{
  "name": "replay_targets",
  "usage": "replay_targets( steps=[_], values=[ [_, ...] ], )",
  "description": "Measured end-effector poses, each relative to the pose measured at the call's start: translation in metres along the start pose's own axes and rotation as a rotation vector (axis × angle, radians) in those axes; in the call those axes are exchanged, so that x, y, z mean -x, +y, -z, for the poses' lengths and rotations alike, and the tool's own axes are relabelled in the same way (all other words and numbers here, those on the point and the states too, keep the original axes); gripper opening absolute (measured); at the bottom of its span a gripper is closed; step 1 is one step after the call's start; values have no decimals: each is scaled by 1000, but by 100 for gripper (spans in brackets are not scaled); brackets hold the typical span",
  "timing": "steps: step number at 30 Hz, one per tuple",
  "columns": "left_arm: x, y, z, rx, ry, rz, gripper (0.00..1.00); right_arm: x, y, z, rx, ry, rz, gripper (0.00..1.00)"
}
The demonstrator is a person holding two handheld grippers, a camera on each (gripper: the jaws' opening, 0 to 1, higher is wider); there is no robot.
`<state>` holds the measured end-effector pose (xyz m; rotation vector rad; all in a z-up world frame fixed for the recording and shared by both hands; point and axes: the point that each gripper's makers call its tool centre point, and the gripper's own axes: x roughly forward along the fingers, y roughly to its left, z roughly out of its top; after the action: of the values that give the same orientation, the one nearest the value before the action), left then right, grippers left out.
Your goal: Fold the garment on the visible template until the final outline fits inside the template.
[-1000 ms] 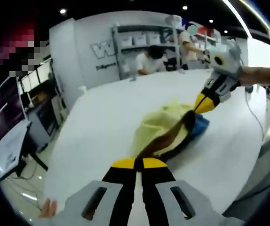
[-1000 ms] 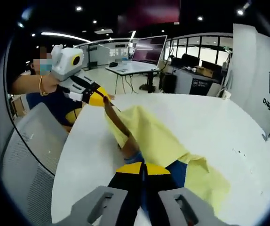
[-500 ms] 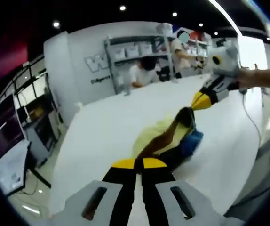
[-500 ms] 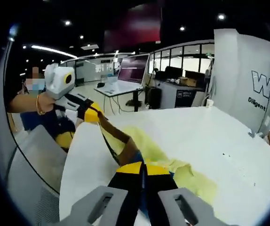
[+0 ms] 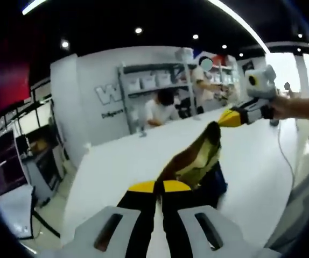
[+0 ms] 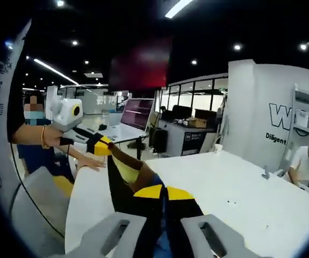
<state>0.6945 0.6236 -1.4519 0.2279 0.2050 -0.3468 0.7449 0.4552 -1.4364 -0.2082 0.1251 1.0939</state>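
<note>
**Garment lifted between both grippers above table**

With both grippers pinching opposite ends, the garment hangs stretched between them, raised off the white table. Left gripper: yellow tips pressed together on one end of the cloth edge, no gap showing between them. Right gripper, seen across the table in the left gripper view, is likewise closed on the far end; in its own view the right gripper has its tips together with fabric bunched right at them, and the left gripper shows at the other end, held by a hand.

Judgement: holding it taut at two ends looks meant to let the cloth hang open and straighten so it can be laid flat for folding; folding proper looks not yet done. No template outline can be made out on the table from these views.

Materials: garment is soft, limp cloth, yellow with a dark brown band along the stretched edge and a darker blue part drooping below. It sags into loose folds, so it will likely swing and crumple on lowering. Table top is smooth, matte white with a rounded edge. Gripper jaws are black with yellow tips, grey housings. A seated person and shelving sit beyond the table.
</note>
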Motion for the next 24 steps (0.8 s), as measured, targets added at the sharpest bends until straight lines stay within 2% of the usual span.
replay_targets(
  steps=[7, 12, 14, 18, 20, 21, 24],
  values=[
    [-7, -4, -30, -55, -46, 12, 0, 18, -15, -32, 22, -56, 44, 0],
    [-9, -4, -42, -64, -66, 15, 0, 28, -19, -48, 58, -73, 74, 0],
    [-10, 0, -57, -100, -103, 36, 0, 34, -21, -59, 78, -86, 91, 0],
    [-9, 0, -74, -94, -133, 43, 0, 41, -23, -73, 78, -107, 98, 0],
    [-8, 0, -78, -91, -140, 43, 0, 43, -24, -75, 74, -114, 99, 0],
    [-5, -1, -91, -78, -183, 39, 0, 48, -26, -83, 75, -132, 109, 0],
    [-4, -2, -104, -94, -202, 36, 0, 54, -27, -94, 88, -152, 120, 0]
  ],
)
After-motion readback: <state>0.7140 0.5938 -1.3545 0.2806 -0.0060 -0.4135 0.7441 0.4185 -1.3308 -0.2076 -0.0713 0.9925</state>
